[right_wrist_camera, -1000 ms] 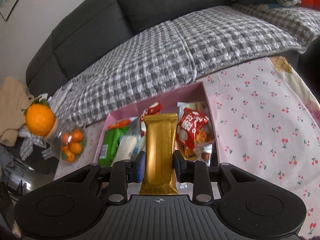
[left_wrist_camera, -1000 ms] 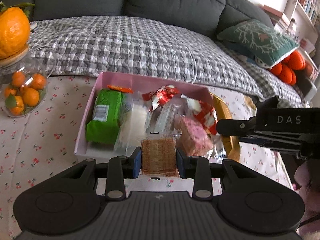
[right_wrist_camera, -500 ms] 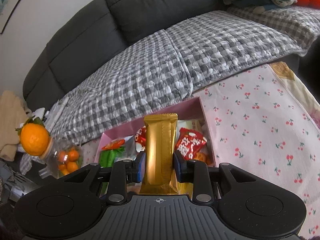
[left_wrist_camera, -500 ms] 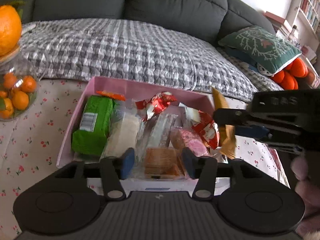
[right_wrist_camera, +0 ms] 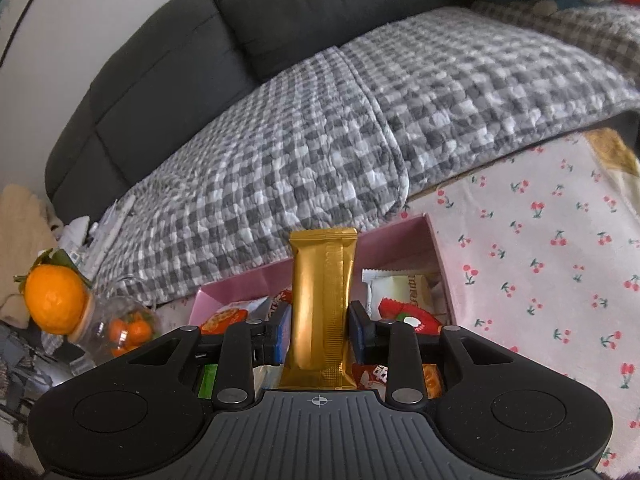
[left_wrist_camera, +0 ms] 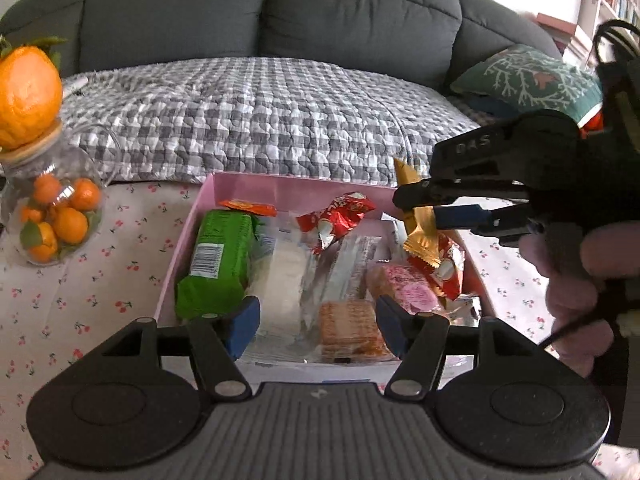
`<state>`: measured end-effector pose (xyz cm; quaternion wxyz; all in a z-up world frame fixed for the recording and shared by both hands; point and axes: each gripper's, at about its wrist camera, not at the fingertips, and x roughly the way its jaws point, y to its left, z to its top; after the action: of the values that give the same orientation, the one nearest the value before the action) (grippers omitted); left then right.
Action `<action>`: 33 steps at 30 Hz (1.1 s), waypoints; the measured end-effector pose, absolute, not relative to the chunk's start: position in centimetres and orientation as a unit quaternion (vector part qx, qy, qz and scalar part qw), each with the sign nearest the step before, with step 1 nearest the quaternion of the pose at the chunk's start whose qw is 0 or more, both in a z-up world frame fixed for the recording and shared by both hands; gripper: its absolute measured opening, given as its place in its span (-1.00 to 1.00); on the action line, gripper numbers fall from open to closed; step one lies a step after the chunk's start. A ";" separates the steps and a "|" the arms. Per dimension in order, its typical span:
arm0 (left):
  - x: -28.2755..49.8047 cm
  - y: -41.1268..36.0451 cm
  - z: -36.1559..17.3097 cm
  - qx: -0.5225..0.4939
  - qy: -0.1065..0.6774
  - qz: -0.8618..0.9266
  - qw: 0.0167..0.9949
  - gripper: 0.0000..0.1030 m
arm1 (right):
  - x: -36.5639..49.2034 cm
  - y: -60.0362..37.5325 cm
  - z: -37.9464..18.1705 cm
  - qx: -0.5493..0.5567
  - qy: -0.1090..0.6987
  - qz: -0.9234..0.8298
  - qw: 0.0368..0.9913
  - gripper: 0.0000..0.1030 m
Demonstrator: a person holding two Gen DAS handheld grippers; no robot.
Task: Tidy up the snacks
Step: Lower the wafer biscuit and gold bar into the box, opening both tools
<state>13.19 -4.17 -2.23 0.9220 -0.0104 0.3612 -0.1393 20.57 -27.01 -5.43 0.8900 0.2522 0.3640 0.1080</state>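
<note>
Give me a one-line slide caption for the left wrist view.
Left claw, just opened, hovers over the cracker pack in the pink box while the right claw brings a gold bar.

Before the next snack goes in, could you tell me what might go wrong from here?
1. The right gripper holds the gold bar over the crowded right side of the pink box; its jaws have just been opening, so the bar may land on the red packets or tip over the box's wall.
2. The left gripper, open around the cracker pack, could snag it.

pink box (snacks inside), left gripper jaws apart
</note>
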 end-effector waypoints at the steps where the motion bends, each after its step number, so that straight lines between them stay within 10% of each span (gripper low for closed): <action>1: 13.2 -4.2 -2.2 -0.007 0.361 -0.138 0.922 0.20 | 20.8 -27.0 -5.7 0.255 0.369 0.109 0.887 -0.36; 22: 11.5 -3.4 -0.8 -0.007 0.353 -0.118 0.928 0.84 | 15.6 -27.9 -2.4 0.253 0.352 0.087 0.897 0.73; 33: 9.3 -1.5 0.5 0.022 0.363 -0.094 0.927 0.99 | 8.5 -28.1 -1.1 0.209 0.334 0.061 0.917 0.89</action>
<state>9.34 -1.51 0.50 0.9267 0.0216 0.3631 -0.0944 8.46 -28.06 -1.09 0.9170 0.2086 0.3344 0.0611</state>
